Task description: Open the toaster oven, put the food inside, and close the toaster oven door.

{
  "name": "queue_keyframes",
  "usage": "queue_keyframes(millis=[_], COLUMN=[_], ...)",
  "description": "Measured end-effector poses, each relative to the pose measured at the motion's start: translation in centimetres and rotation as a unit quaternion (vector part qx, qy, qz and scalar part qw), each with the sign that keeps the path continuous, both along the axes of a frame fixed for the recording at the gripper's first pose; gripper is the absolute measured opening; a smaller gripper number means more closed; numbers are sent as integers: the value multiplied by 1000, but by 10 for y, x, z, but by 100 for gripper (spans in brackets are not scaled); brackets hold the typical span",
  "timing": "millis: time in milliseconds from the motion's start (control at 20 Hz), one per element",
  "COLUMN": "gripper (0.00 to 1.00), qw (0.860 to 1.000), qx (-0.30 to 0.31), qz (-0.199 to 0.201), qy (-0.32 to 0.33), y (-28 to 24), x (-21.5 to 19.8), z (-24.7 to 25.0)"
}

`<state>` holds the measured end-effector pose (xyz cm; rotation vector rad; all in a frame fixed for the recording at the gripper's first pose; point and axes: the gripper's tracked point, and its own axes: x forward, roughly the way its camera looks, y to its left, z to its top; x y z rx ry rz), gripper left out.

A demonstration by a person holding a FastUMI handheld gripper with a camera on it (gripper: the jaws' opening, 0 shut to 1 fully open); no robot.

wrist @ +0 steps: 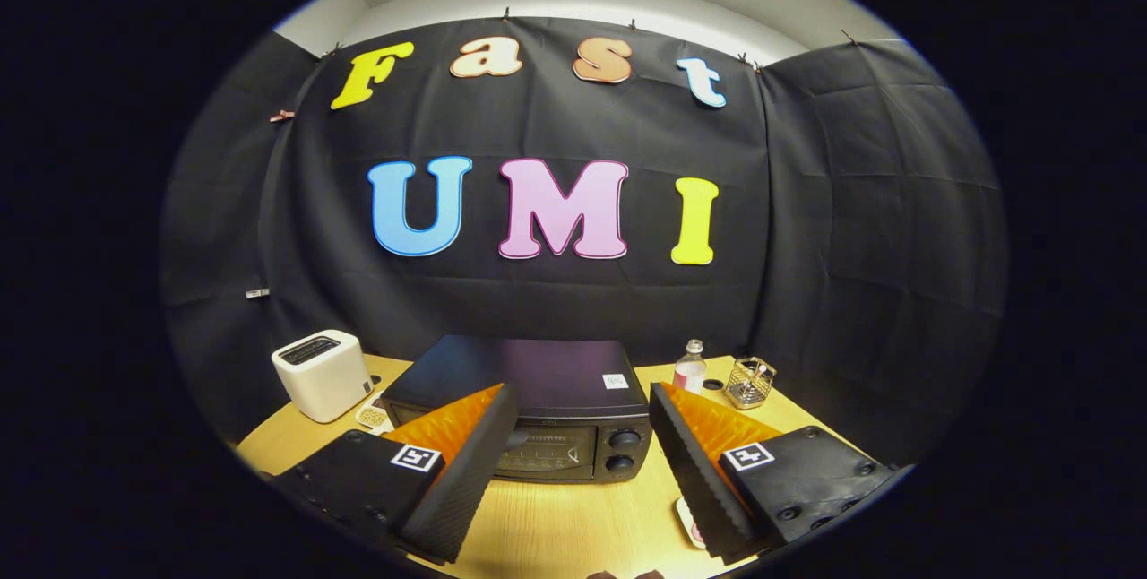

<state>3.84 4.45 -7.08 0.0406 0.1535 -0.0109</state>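
Note:
A black toaster oven [538, 382] stands on the wooden table [556, 516], just beyond my fingers, its glass door [547, 451] shut and two knobs [623, 450] at its right side. My gripper [573, 462] is open, held above the table with nothing between its fingers. The left finger [457, 480] covers the door's left part. A small pale plate edge [688, 521] peeks out beside the right finger [694, 471]; what lies on it is hidden.
A white pop-up toaster [321, 373] stands left of the oven, with a small patterned item [372, 415] beside it. Right of the oven are a clear bottle [689, 367], a small dark ring [712, 384] and a wire basket [750, 382]. Black cloth walls close the back and sides.

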Motion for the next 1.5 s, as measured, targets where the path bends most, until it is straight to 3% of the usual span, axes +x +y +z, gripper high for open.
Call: queue_keyframes(millis=[750,1000,1500], gripper=[99,99,100], qw=[997,993,990], qx=[15,29,-1], qz=[7,8,28], qy=[80,116,135], y=[81,95,97], x=[86,91,74], z=[-98,-127,-129])
